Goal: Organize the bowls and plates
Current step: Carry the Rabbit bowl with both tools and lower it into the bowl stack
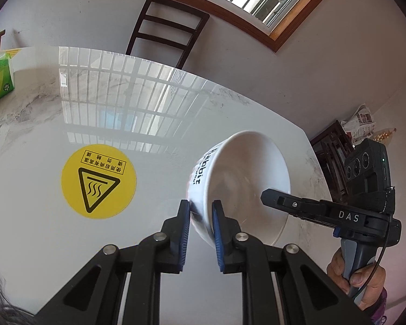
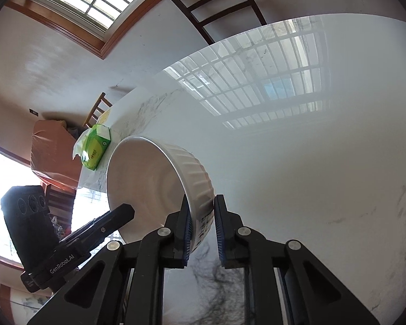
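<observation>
Two grippers pinch one white bowl (image 1: 243,178) by opposite sides of its rim. Left gripper (image 1: 200,230) and right gripper (image 2: 201,233) hold it tilted above the marble table (image 1: 67,243).

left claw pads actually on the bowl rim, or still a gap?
Touching. The left wrist view shows the left claw clamped across the white bowl wall, both blue pads pressed against it.

Bowl (image 1: 246,178) right of sticker (image 1: 98,181)

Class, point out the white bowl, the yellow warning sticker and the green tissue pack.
white bowl (image 1: 251,178): left wrist view, inner wall.
yellow warning sticker (image 1: 98,181): left wrist view, centre.
green tissue pack (image 2: 97,150): right wrist view, top face.
</observation>
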